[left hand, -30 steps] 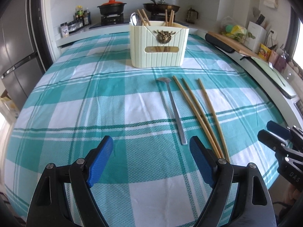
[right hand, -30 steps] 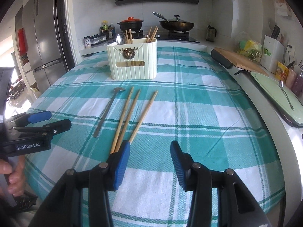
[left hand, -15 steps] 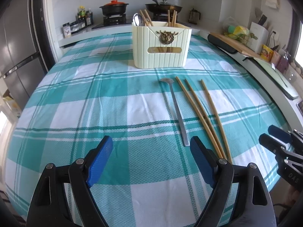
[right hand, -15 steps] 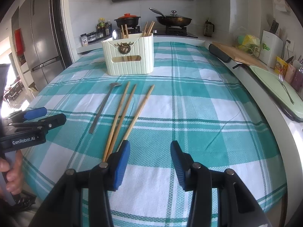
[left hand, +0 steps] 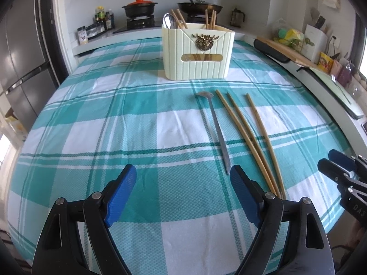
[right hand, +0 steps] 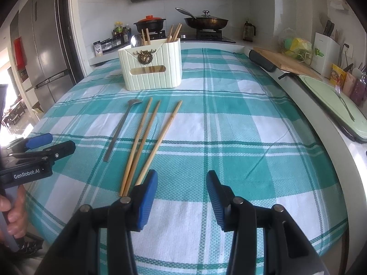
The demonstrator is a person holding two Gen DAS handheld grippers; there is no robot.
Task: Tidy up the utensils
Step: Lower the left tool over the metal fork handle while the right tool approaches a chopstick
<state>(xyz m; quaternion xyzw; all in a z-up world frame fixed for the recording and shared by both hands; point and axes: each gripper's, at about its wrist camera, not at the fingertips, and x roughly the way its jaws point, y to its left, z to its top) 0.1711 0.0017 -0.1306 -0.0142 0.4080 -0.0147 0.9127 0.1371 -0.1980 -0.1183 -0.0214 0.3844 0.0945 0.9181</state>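
Note:
A cream ribbed utensil holder [left hand: 198, 51] [right hand: 151, 65] stands at the far side of the table with a spoon and several chopsticks in it. On the teal checked cloth in front of it lie a metal spoon [left hand: 216, 130] [right hand: 120, 127] and three wooden chopsticks [left hand: 248, 137] [right hand: 146, 142], side by side. My left gripper [left hand: 183, 190] hovers open over bare cloth, left of the spoon's handle end. My right gripper [right hand: 182, 190] is open and empty, its left finger just over the near chopstick tips.
The stove with a red-lidded pot [right hand: 150, 24] and a pan [right hand: 206, 21] lies behind the table. A cutting board [right hand: 289, 63], knife block and a green tray with a fork [right hand: 344, 105] line the right counter. A fridge [right hand: 43, 52] stands at left. The cloth [right hand: 229, 114] runs on bare to the right of the chopsticks.
Both views have shifted only slightly; the holder sits a little differently in frame. The utensils on the cloth have not moved and neither gripper's opening has changed.

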